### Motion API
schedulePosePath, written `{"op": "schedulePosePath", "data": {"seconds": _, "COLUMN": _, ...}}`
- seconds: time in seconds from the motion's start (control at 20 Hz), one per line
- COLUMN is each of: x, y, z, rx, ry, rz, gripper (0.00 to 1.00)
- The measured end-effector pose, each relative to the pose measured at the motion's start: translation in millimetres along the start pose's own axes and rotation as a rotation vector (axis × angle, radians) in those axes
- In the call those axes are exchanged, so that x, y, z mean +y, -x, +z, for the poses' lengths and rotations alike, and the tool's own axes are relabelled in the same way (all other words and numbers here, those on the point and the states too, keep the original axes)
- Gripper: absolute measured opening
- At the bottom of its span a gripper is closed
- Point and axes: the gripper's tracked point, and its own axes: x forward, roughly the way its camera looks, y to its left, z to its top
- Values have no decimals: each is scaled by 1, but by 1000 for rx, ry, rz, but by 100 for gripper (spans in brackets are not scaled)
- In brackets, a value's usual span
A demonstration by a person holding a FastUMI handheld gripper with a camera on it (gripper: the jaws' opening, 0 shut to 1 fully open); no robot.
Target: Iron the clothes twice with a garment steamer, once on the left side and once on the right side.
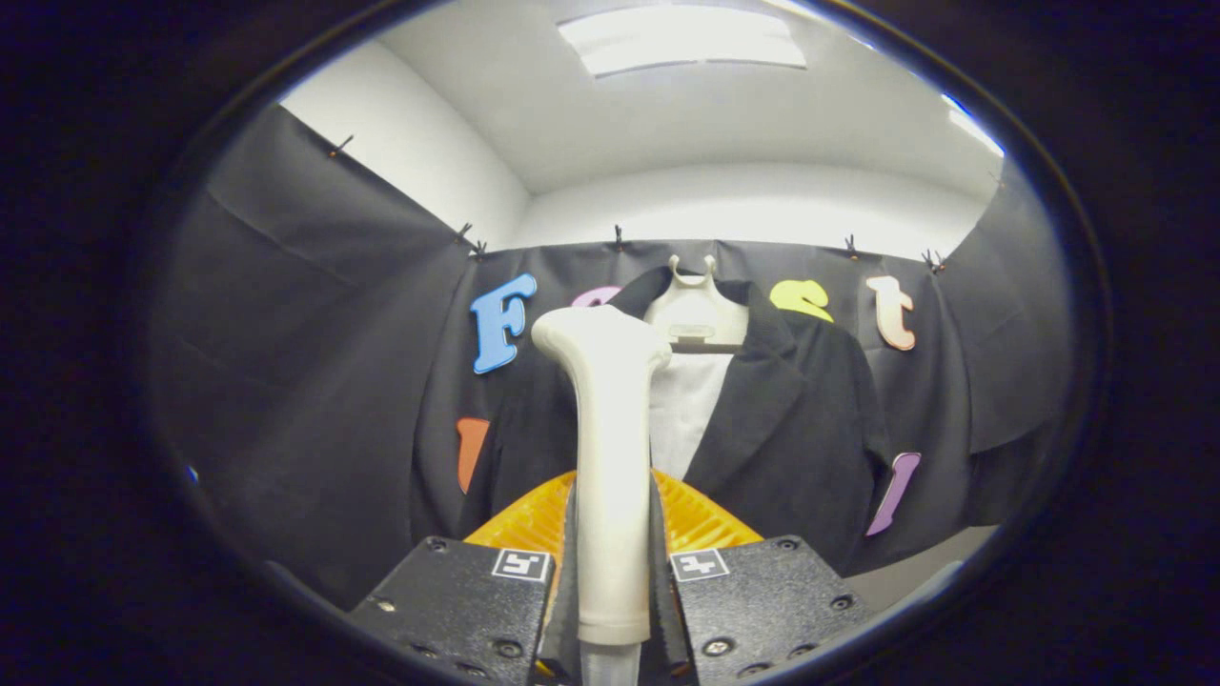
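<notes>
A cream garment steamer (610, 448) stands upright between my fingers, its handle pinched on both sides. Its head tips toward the left at the top. My gripper (613, 519) is shut on that handle. Beyond the steamer hangs a black jacket (796, 429) on a pale mannequin hanger (694, 314), with a white shirt front (681, 410) showing between the lapels. The steamer head is level with the jacket's left lapel and collar and hides part of the jacket's left side. Whether the head touches the cloth cannot be told.
Black cloth (305, 381) walls the booth at the back and on both sides, clipped to white walls above. A pale tabletop strip (915, 572) shows low on the right under the jacket's hem.
</notes>
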Motion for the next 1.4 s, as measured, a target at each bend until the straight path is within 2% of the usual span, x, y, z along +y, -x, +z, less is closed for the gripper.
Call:
{"op": "schedulePosePath", "data": {"seconds": 0.3, "x": 2, "y": -26, "z": 14, "rx": -50, "ry": 14, "rz": -21, "gripper": 32}}
{"op": "schedulePosePath", "data": {"seconds": 0.5, "x": -6, "y": -35, "z": 12, "rx": -81, "ry": 103, "rz": -46, "gripper": 33}}
{"op": "schedulePosePath", "data": {"seconds": 0.95, "x": -13, "y": -20, "z": -15, "rx": 4, "ry": 131, "rz": -50, "gripper": 33}}
{"op": "schedulePosePath", "data": {"seconds": 1.4, "x": -19, "y": 21, "z": -57, "rx": 128, "ry": 130, "rz": -56, "gripper": 33}}
